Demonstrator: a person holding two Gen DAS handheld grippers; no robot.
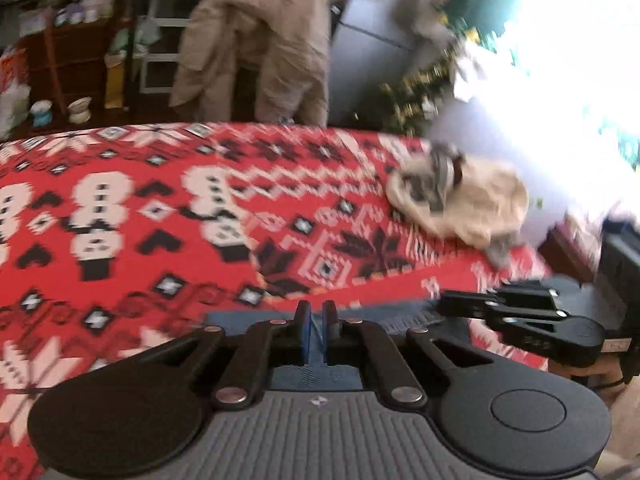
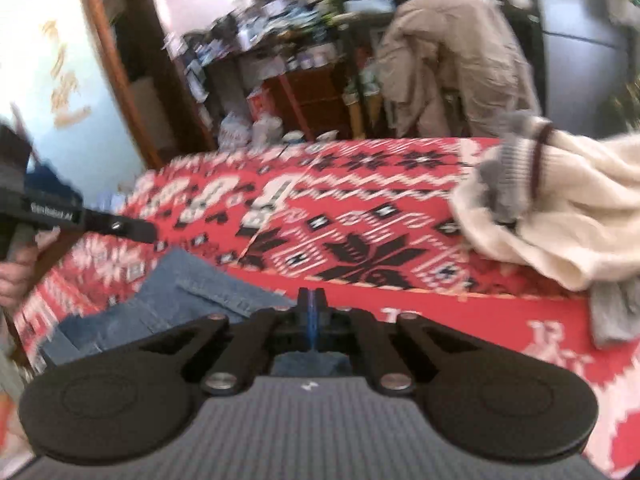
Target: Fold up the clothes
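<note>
Blue jeans (image 2: pixel 180 300) lie on a red patterned blanket (image 2: pixel 360 208), mostly under and left of my grippers. My left gripper (image 1: pixel 317 312) is shut on the jeans' edge (image 1: pixel 240 320) near the blanket's front. My right gripper (image 2: pixel 312 300) is shut on the denim too; it also shows at the right in the left wrist view (image 1: pixel 460 304). The left gripper shows at the left edge of the right wrist view (image 2: pixel 136 228), held by a hand. A cream and grey sweater (image 2: pixel 560 208) lies crumpled at the right; it shows in the left wrist view too (image 1: pixel 460 200).
A beige jacket (image 1: pixel 256 48) hangs over a chair behind the bed. Cluttered shelves (image 2: pixel 280 52) and jars stand at the back left. A grey fridge (image 1: pixel 368 52) stands at the back right. A bright window (image 1: pixel 560 60) glares at the right.
</note>
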